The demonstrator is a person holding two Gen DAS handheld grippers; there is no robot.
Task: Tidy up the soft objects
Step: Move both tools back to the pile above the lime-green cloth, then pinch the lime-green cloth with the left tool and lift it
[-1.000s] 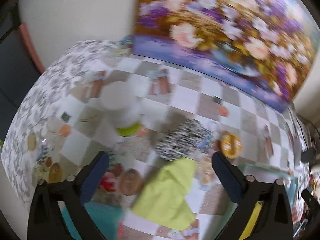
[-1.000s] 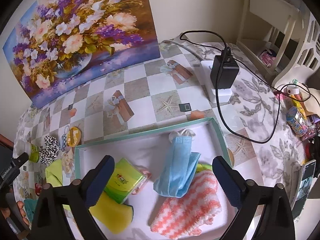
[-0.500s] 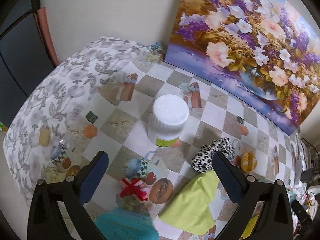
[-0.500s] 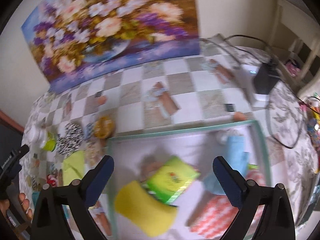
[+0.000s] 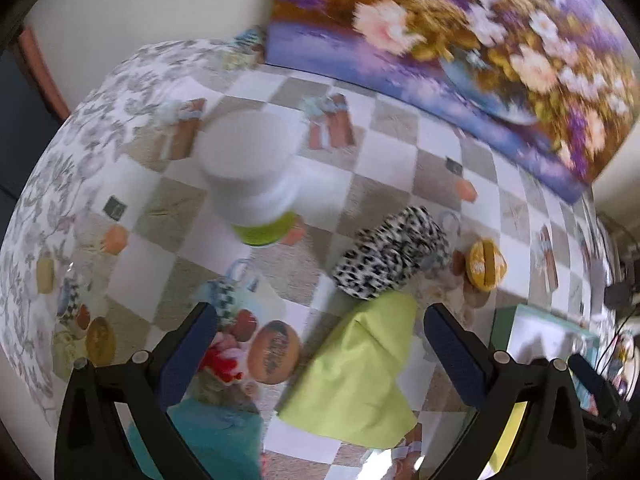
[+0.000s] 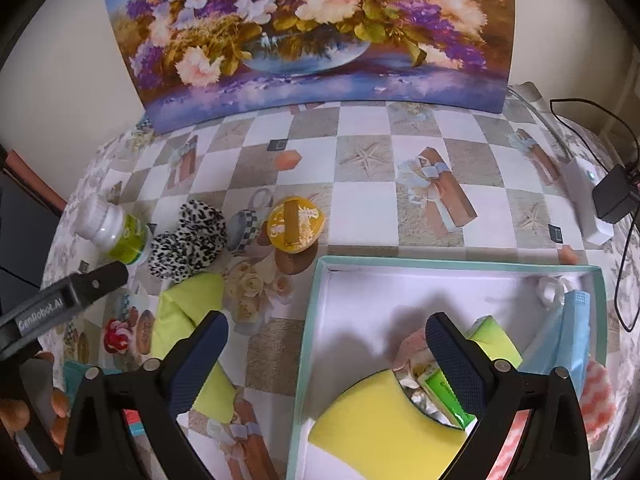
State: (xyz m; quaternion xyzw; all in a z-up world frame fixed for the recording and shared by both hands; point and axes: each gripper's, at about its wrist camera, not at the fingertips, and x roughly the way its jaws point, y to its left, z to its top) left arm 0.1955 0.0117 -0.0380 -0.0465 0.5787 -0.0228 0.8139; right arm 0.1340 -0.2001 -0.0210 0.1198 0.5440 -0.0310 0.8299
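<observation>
My left gripper (image 5: 324,344) is open and hovers just above a lime green cloth (image 5: 356,372) lying between its fingers. Just beyond the cloth sits a leopard-print soft roll (image 5: 392,256), and a teal cloth (image 5: 216,440) lies under the left finger. My right gripper (image 6: 328,356) is open and empty over the left wall of the teal-rimmed tray (image 6: 316,320). The tray holds a yellow sponge (image 6: 368,428), a green tissue pack (image 6: 444,388), a blue face mask (image 6: 568,332) and a coral striped cloth (image 6: 596,392). The lime cloth (image 6: 188,312) and leopard roll (image 6: 188,240) lie left of the tray.
A white bottle (image 5: 252,176) with a green label stands behind the cloths, and a yellow round item (image 6: 294,226) lies near the tray's far corner. A flower painting (image 6: 312,32) leans on the wall. A black charger (image 6: 612,200) with cables sits far right. A hand (image 6: 40,400) holds the left gripper.
The left gripper has dropped closer to the lime cloth. The right gripper has swung left, from over the tray's middle to its left wall. Both stay open.
</observation>
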